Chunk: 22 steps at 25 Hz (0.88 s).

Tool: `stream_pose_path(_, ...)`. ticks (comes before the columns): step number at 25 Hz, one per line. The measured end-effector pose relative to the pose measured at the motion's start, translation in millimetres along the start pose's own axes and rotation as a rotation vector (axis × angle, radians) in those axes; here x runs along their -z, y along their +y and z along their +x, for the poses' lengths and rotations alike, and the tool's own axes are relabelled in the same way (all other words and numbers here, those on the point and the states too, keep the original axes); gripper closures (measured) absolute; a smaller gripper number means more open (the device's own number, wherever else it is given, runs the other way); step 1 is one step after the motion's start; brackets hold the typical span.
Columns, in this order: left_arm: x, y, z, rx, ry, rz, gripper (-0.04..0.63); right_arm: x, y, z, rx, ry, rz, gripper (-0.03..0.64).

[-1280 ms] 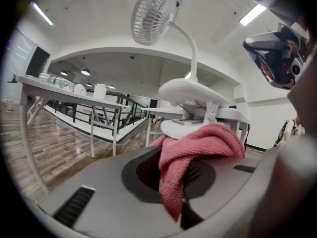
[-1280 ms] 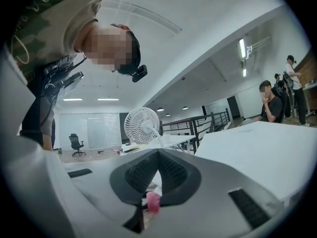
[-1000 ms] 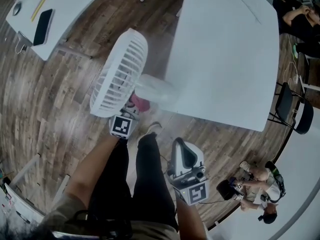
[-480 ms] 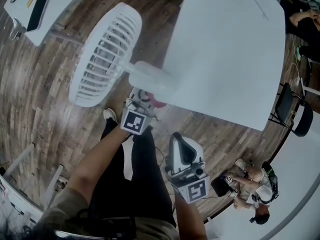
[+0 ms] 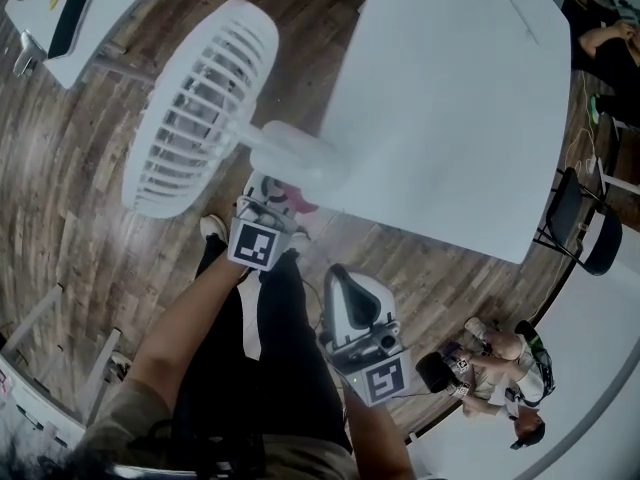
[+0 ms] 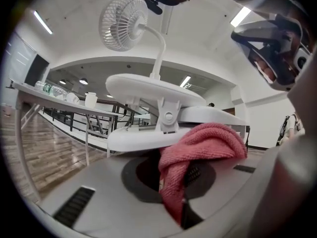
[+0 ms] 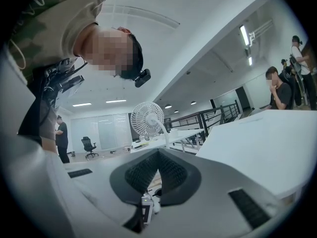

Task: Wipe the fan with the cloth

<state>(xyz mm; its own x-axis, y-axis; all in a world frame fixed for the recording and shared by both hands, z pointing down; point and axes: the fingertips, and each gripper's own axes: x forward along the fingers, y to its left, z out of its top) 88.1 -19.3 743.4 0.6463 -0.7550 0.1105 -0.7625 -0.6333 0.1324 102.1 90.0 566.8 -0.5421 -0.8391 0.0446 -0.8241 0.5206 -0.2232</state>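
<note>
A: Upper left, head view?
B: Fan (image 5: 200,108), head tilted, its clip on the table (image 5: 450,98) edge at centre.
A: Left gripper (image 5: 262,200)?
B: Just below that clip, near centre. Jaws clamped on the pink cloth (image 6: 203,145), which is bunched just beside the clip.
A: Right gripper (image 5: 348,298)?
B: Lower centre, right of the left one. Jaws together, nothing between them, apart from the fan.

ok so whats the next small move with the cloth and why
Probably ease the left gripper forward so the pink cloth presses onto the fan's clamp. The jaws are shut on the cloth, which sits bunched right before the clamp's lower plate; contact isn't clear. The fan head stands higher, for later.
</note>
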Motion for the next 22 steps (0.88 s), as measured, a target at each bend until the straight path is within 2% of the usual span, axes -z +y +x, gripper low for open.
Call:
stream_pose_path(6, 4, 10, -3, -0.014, 0.033, 0.027, 0.548, -2, -8, -5, 0.007, 0.012, -0.007, 0.617)
stream_pose_path(11, 1, 22, -8, -0.04, 0.01, 0.08, 0.548, -4, -8, -1, 0.007, 0.006, -0.005, 0.617)
stream_pose_path(16, 2, 37, -13, -0.076, 0.024, 0.069, 0.548, -3, -3, 2, -0.001, 0.017, -0.003, 0.617)
stream_pose_path(22, 5, 64, -23, -0.164, 0.03, 0.058, 0.548, -2, -5, 10, -0.002, 0.014, -0.001, 0.617)
